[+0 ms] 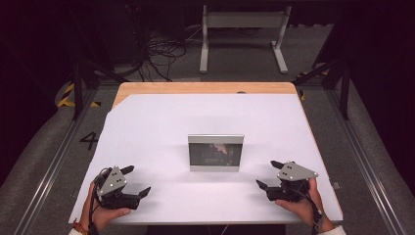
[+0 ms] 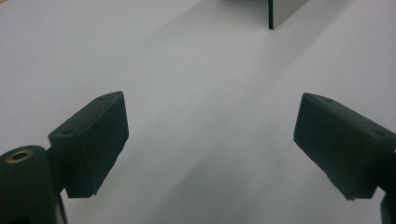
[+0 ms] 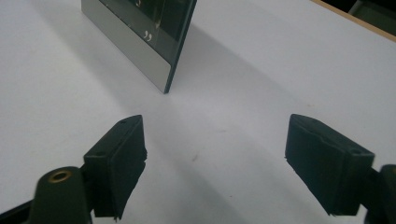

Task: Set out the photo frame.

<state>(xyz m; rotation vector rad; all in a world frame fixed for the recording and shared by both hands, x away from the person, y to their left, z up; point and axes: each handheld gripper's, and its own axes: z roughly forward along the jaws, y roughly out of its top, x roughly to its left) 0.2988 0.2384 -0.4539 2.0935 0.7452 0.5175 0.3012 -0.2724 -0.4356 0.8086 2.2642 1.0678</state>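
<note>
Silver-framed picture frame [image 1: 216,152] upright mid-tabletop [image 1: 156,122], left gripper [image 1: 136,181] near left, right gripper [image 1: 266,175] near right, both jaws released, nothing between them.

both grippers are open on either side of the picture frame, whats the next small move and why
Probably bring both grippers inward toward the frame's side edges. The picture frame stands upright mid-table, untouched; the left gripper and right gripper sit apart from it near the table's front edge, jaws wide with nothing between them.
</note>
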